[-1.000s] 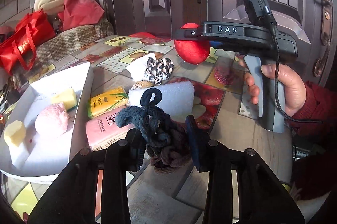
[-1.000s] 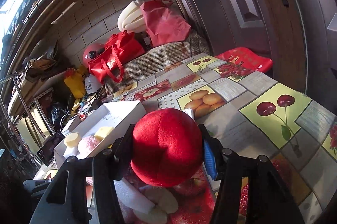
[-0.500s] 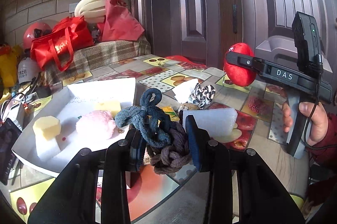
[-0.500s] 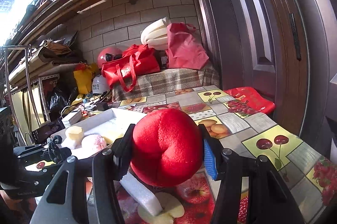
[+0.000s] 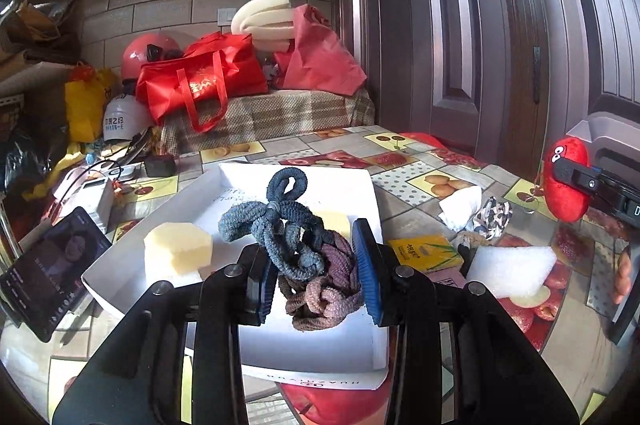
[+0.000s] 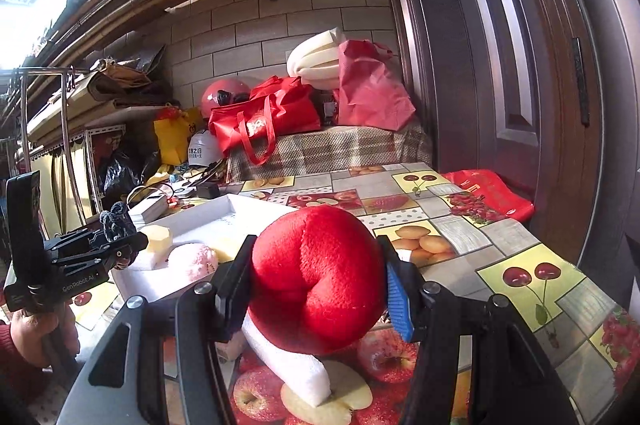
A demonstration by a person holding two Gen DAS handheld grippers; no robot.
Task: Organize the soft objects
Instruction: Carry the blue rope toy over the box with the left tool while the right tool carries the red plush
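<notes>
The bundle of hair ties point(image 5: 298, 257), blue-grey loops knotted onto brownish ones, sits clamped between the pads of the left tongs point(image 5: 316, 275), held above the near part of the white tray point(image 5: 372, 209); gripped by its middle so the loose loops stand up and hang free, it looks ready to be let go into the tray, which seems to be where the soft things are gathered; just ahead and to the left of these tongs a yellow sponge block point(image 5: 178, 251) already lies in the tray, and the right wrist view shows a pink puff point(image 6: 194, 261) there too; the right tongs point(image 6: 316, 289) are squeezed on a red plush toy point(image 6: 316, 277), carried over the table point(image 6: 472, 237) off to the right of the tray, probably next in turn; below them lies a white foam piece point(image 6: 288, 365); a yellow packet point(image 5: 424, 251) and a crumpled cloth point(image 5: 494, 213) wait on the table right of the left tongs; the bundle hides the tray's middle, and whether it touches the tray floor cannot be told; the person's hands are cut off at the frame edges.
</notes>
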